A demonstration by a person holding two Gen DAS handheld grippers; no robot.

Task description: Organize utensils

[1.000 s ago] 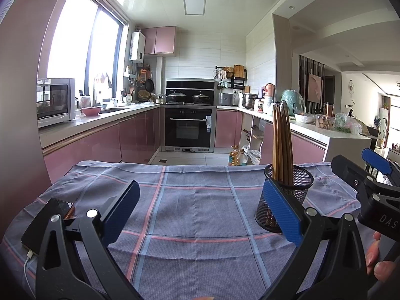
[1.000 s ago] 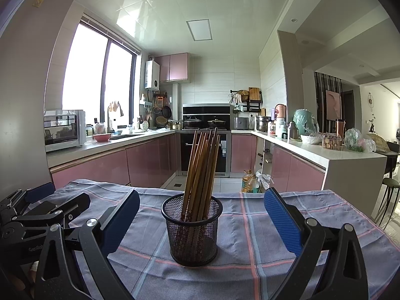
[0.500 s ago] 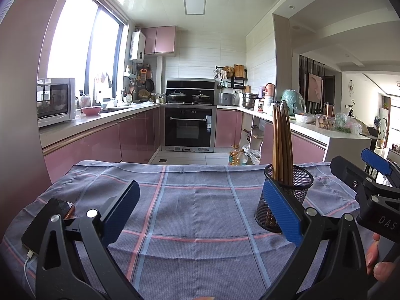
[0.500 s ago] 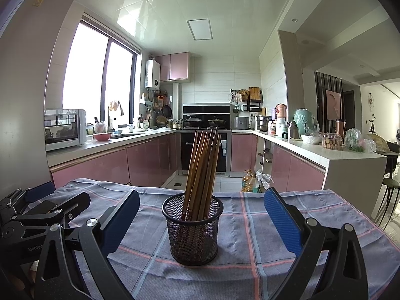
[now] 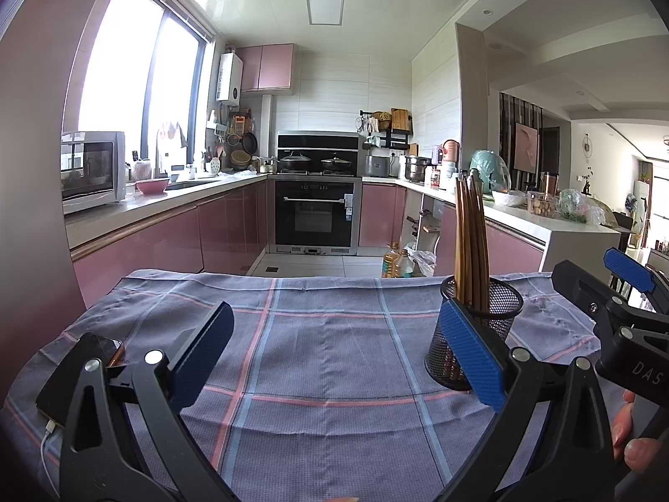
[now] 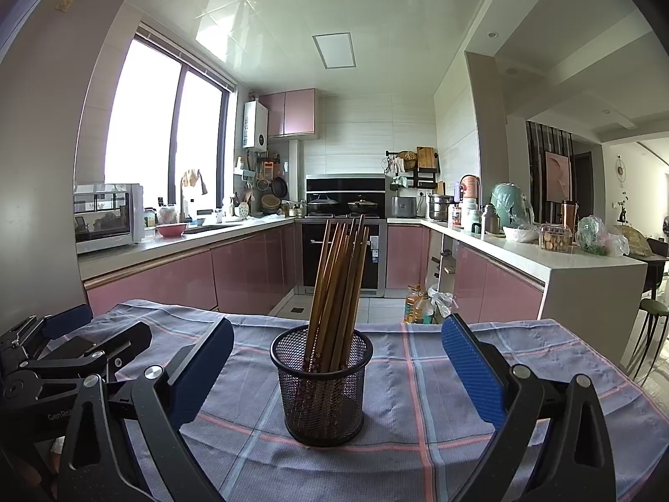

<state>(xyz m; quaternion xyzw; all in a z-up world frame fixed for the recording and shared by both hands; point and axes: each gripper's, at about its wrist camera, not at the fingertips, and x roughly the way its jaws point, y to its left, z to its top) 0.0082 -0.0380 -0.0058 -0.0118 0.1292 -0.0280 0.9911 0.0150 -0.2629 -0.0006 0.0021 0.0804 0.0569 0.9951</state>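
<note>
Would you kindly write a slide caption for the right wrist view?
Open right gripper faces a mesh holder of wooden chopsticks on a plaid tablecloth.

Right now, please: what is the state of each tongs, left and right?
Left tongs: open, holding nothing.
Right tongs: open, holding nothing; the basket stands between the fingers, untouched.

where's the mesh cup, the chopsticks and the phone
mesh cup (image 6: 322, 401), right wrist view, front wall of the mesh
chopsticks (image 6: 338, 276), right wrist view, middle of the bundle
phone (image 5: 75, 372), left wrist view, its dark screen
</note>
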